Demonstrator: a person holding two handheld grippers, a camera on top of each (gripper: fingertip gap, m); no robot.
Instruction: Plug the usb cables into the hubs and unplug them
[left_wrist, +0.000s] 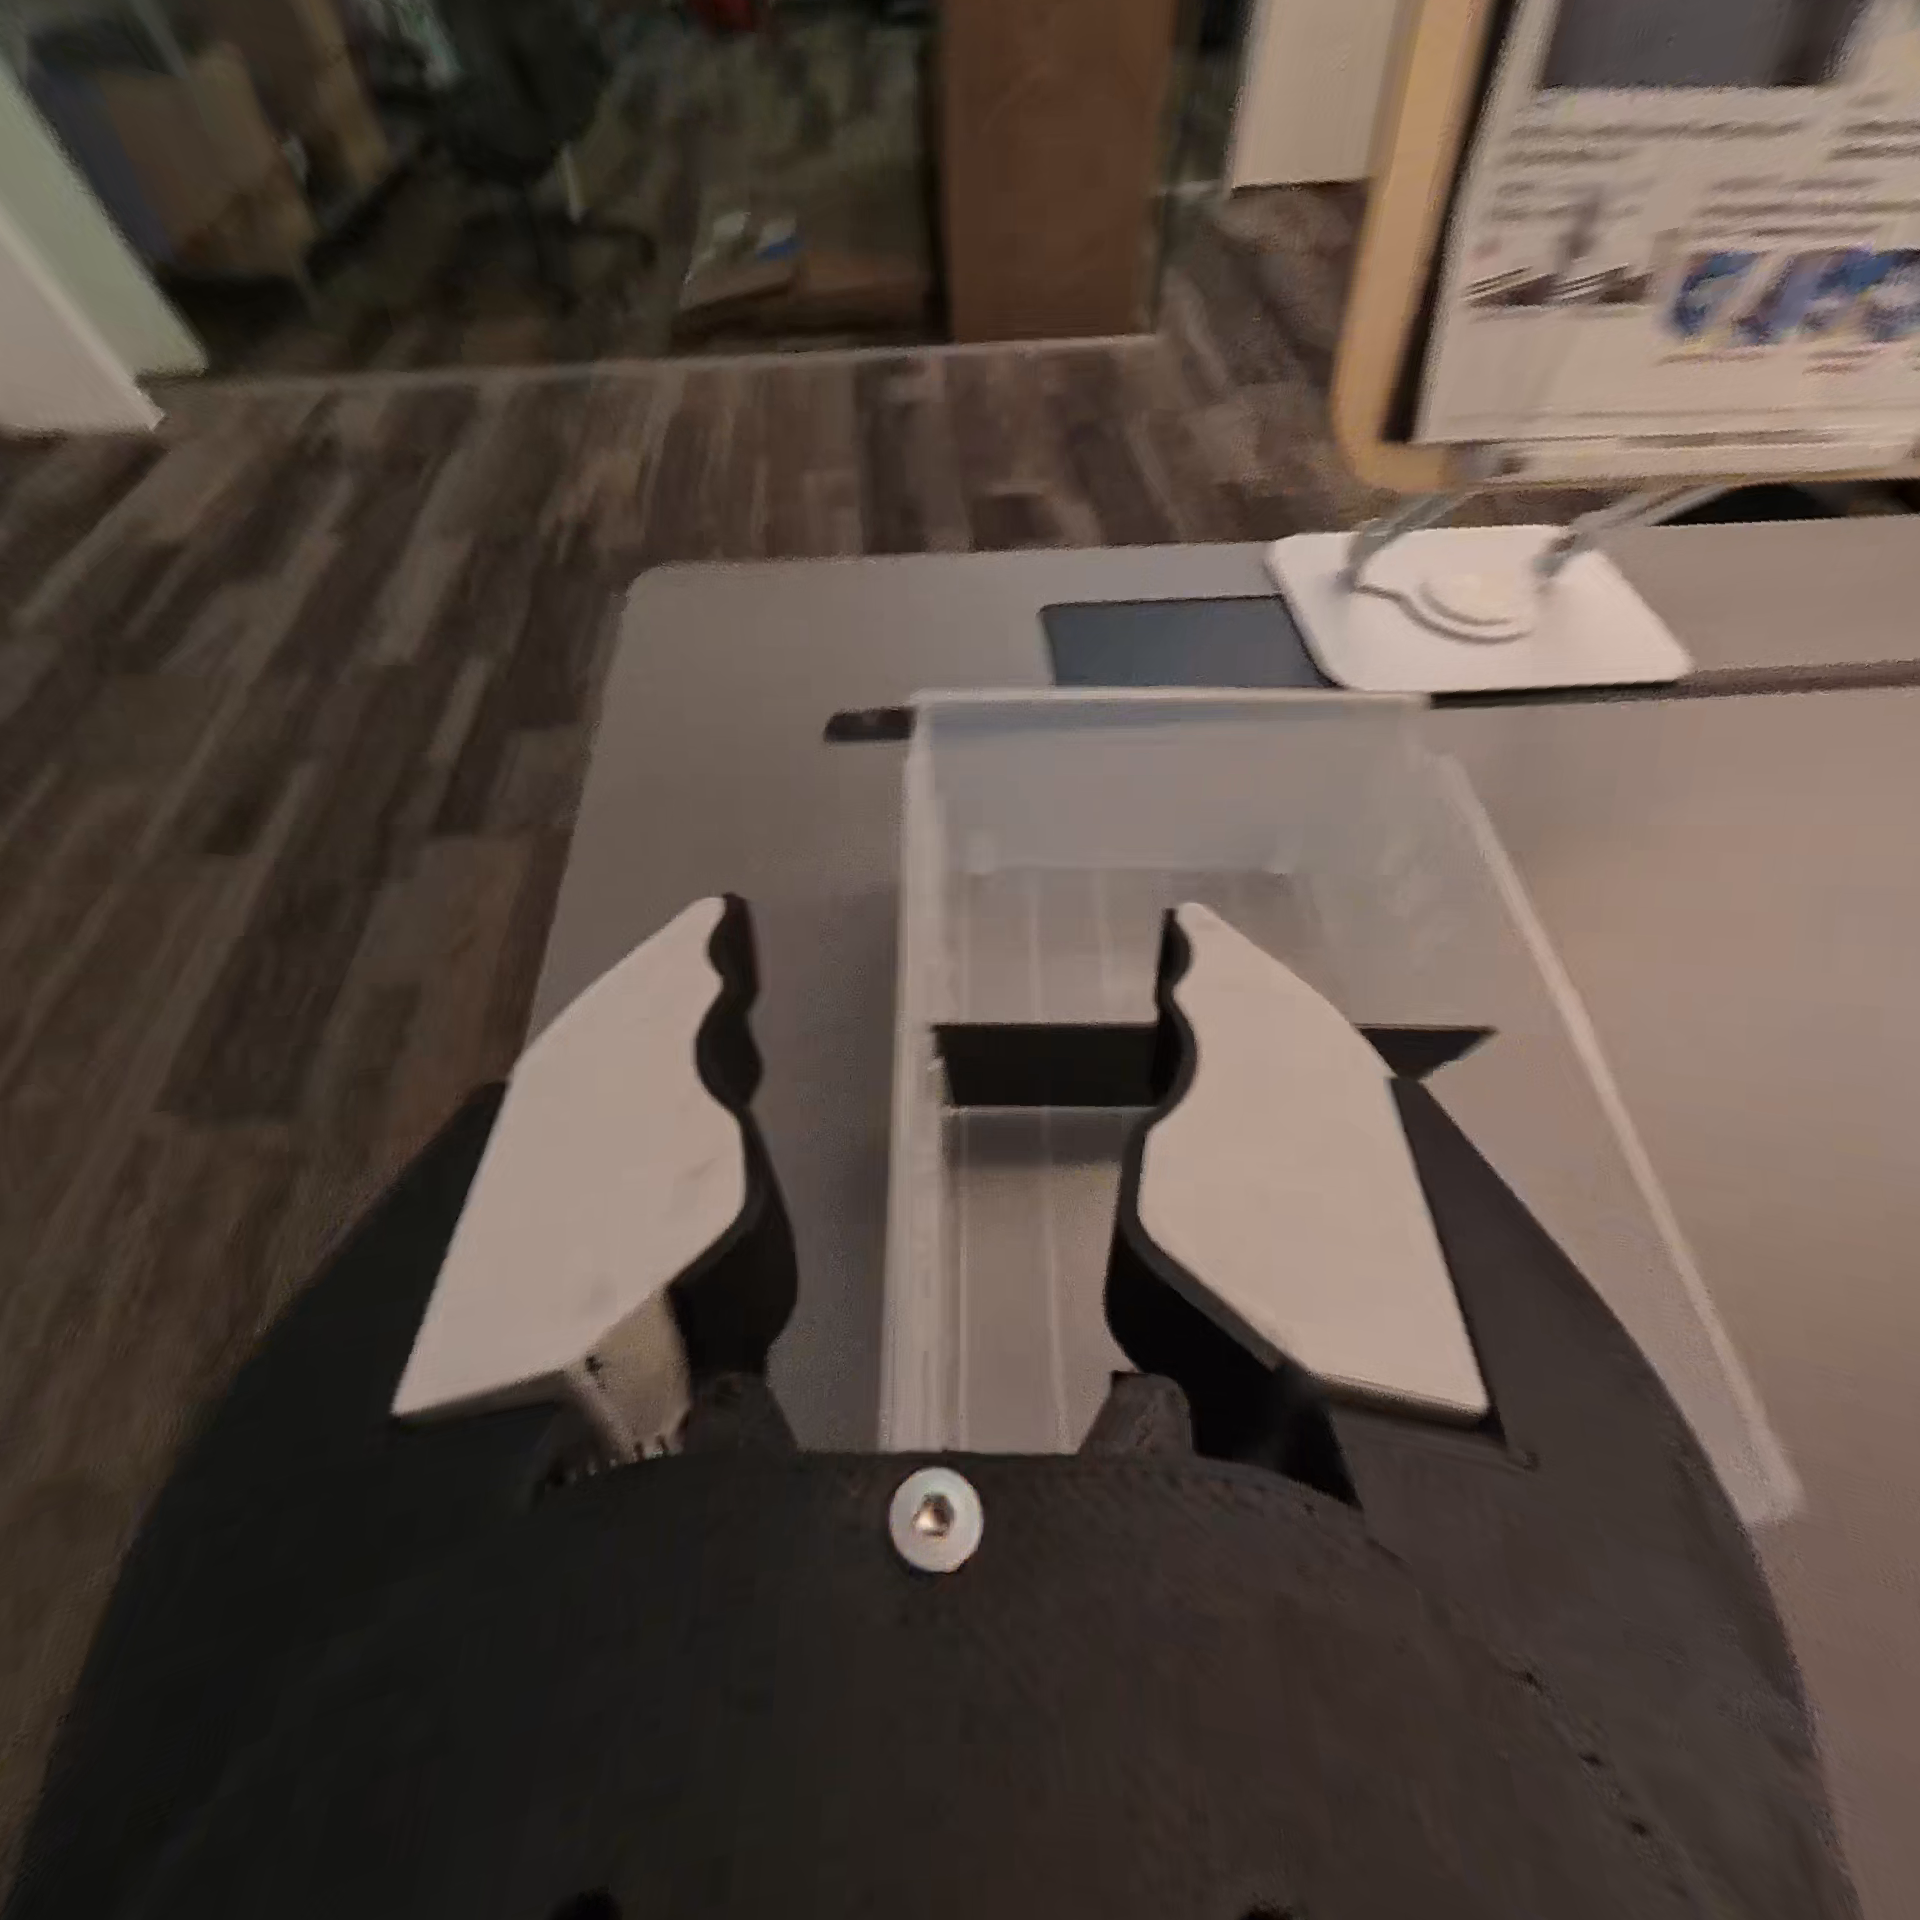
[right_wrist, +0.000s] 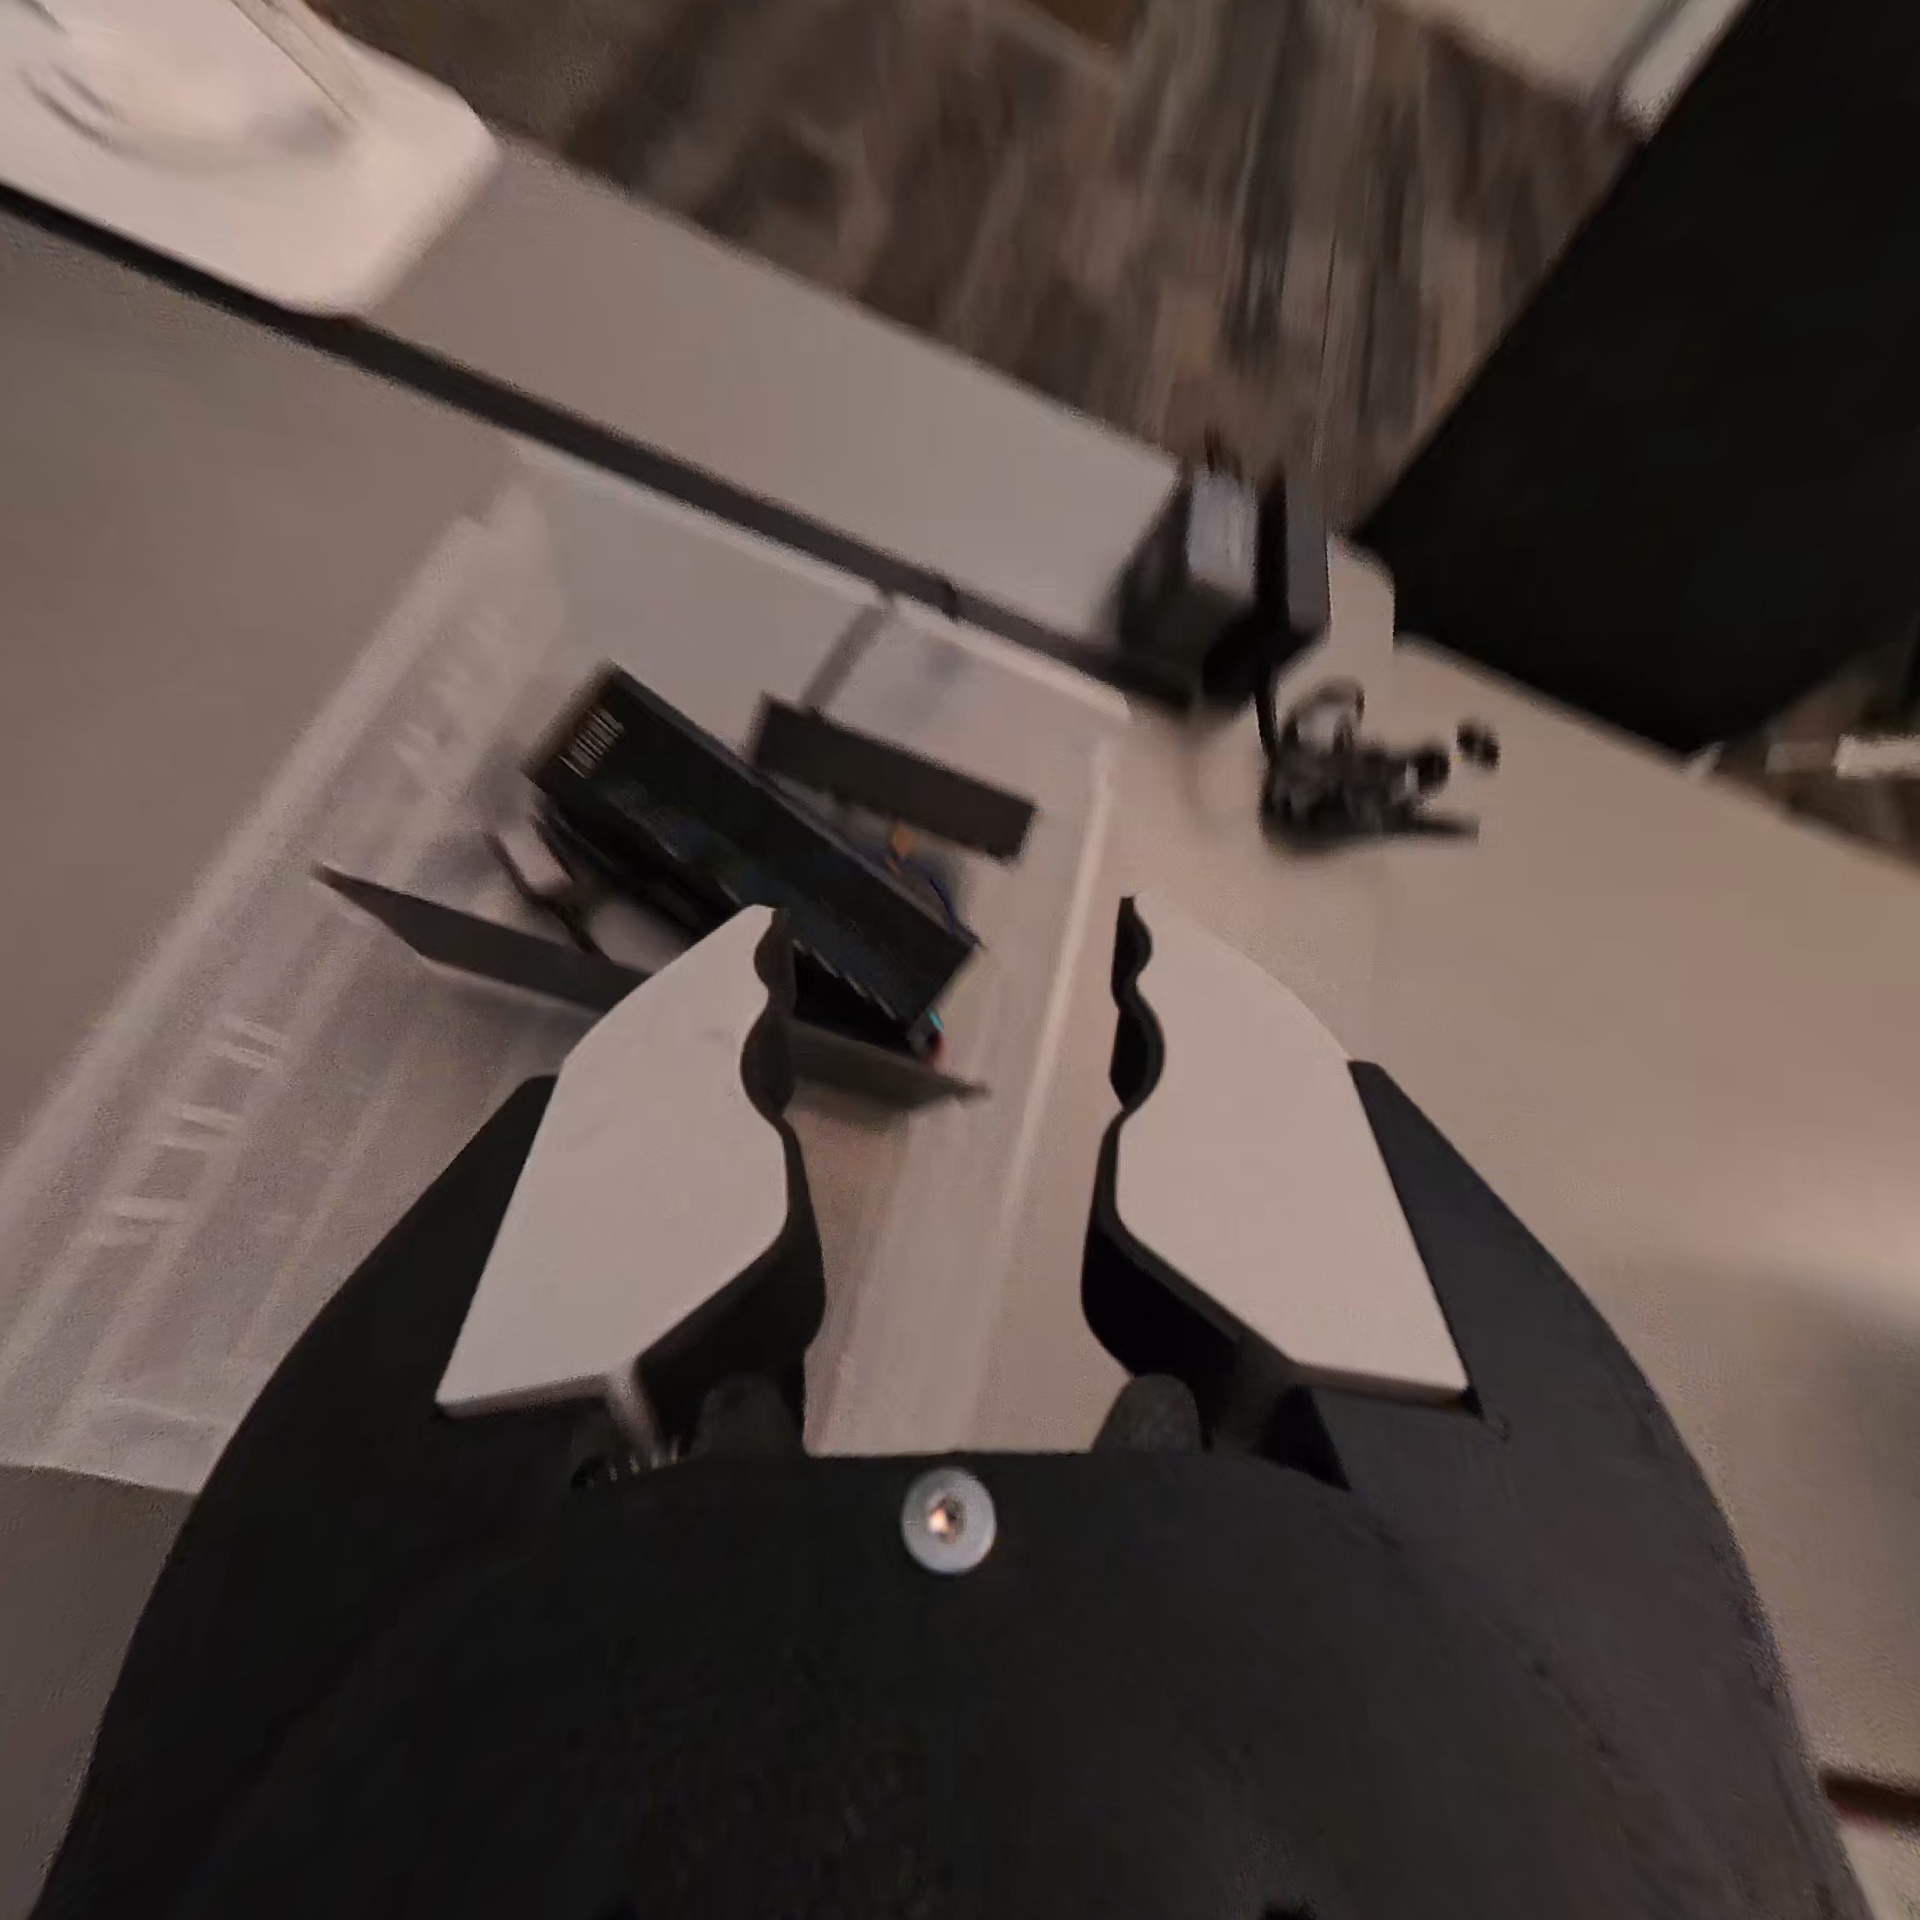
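USB hub: black, long and box-shaped, lying at a slant inside a clear plastic bin on the surface; blurred, ports not legible. Second dark flat bar just behind it in the same bin, kind unclear. Dark flat strip beneath and to the left of the hub, against the bin floor.

Cables: dark tangled bundle on the surface, outside the bin and well apart from the hub, near a black upright device at the surface's far edge. No connector seen in any hub port; blur prevents certainty.

Right hand-held gripper: white-faced fingers spread wide, nothing between them; tips hovering over the near end of the hub and the bin's rim, contact not evident.

Left hand-held gripper: fingers spread wide, holding nothing; poised above the same kind of clear bin, seen here lengthwise with a black slot-shaped strip across its middle. Hub not visible in this view.

Surroundings, left wrist view: grey surface, dark flat pad beyond the bin, white square base of a stand just beside the pad, wood-framed board with printed sheets above it, wood-plank floor, brown cardboard box farther off.
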